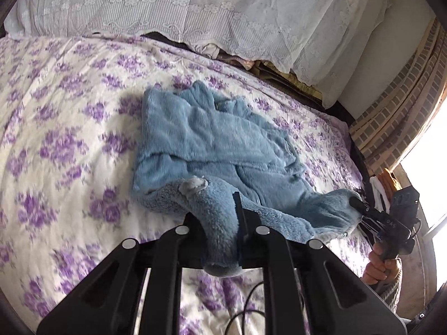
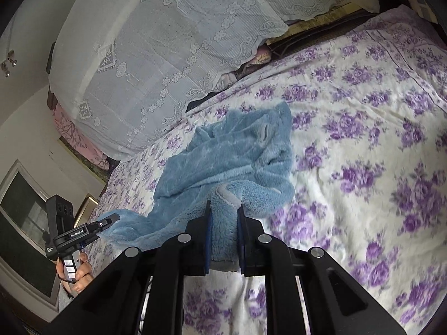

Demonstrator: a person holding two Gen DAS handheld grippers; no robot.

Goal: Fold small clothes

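Nearest us, the left gripper [image 1: 223,223] pinches one fuzzy leg of the blue fleece garment [image 1: 212,139], jaws narrow on the cloth. Our right gripper [image 2: 225,231] clamps the other leg the same way. The garment lies crumpled on the purple-flowered bedspread [image 1: 69,111], its legs lifted toward us, below the lace-covered pillows [image 1: 195,8]

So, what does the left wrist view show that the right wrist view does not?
Only the left wrist view shows a brick-patterned wall, a bright window and the right gripper from the side. Only the right wrist view shows a framed dark panel, wall hooks and the left gripper from the side. Both show the blue fleece garment on the purple-flowered bedspread, a lace cover behind, and each gripper shut on fleece.
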